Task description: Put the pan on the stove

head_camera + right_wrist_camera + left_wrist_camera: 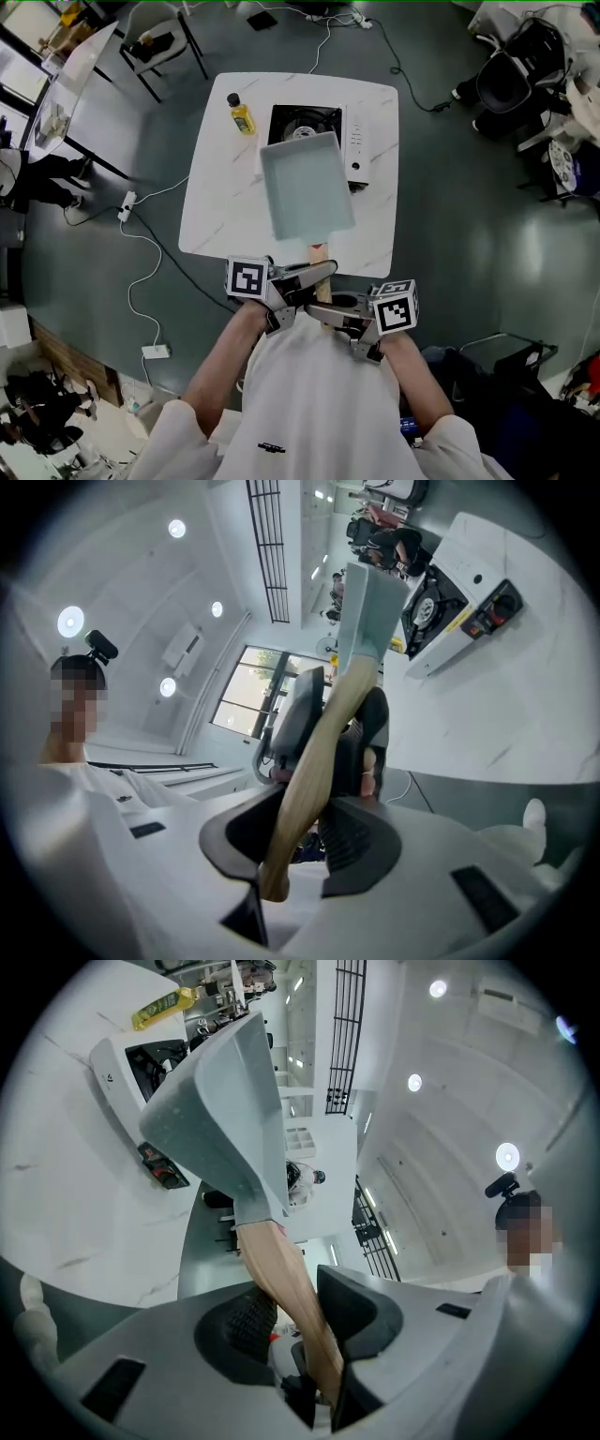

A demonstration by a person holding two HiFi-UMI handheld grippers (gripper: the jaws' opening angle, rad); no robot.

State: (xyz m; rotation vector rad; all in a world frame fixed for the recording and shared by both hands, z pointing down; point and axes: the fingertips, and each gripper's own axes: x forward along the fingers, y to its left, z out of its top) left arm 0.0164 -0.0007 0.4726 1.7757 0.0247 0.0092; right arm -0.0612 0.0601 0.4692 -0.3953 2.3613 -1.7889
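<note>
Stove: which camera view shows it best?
Head view: it looks down on the stove, though the pan hides its near part. Left gripper view shows only one side with a knob; right gripper view, burner and knob obliquely.

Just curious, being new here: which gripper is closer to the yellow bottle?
Left. The left gripper holds the pan handle nearer the yellow bottle; the right gripper holds it further back, toward the person.
</note>
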